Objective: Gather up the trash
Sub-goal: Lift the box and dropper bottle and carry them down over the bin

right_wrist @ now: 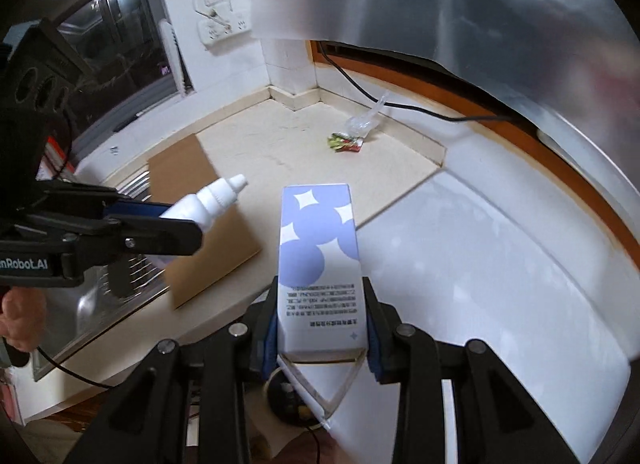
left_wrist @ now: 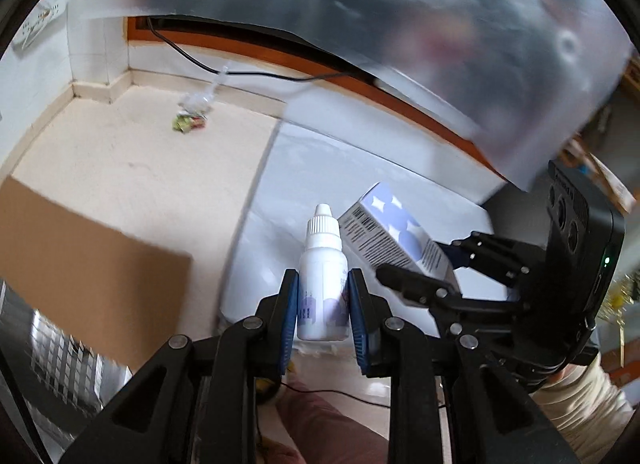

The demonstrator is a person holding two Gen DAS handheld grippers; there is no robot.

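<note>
My left gripper [left_wrist: 322, 284] is shut on a small white dropper bottle [left_wrist: 322, 264], held upright in the air; the bottle also shows in the right wrist view [right_wrist: 212, 200]. My right gripper [right_wrist: 322, 296] is shut on a white and lilac carton box [right_wrist: 318, 248] with an open flap at its near end; the box shows in the left wrist view [left_wrist: 394, 232] just right of the bottle. A crumpled wrapper with clear plastic [left_wrist: 191, 114] lies on the beige counter near the back wall, also in the right wrist view [right_wrist: 352, 136].
A translucent plastic bag [left_wrist: 440, 44] hangs across the top of both views. A brown cardboard sheet [left_wrist: 80, 256] lies at the left over a metal sink [right_wrist: 120, 296]. A white surface [right_wrist: 480, 264] is at the right. A black cable [left_wrist: 248, 72] runs along the wall.
</note>
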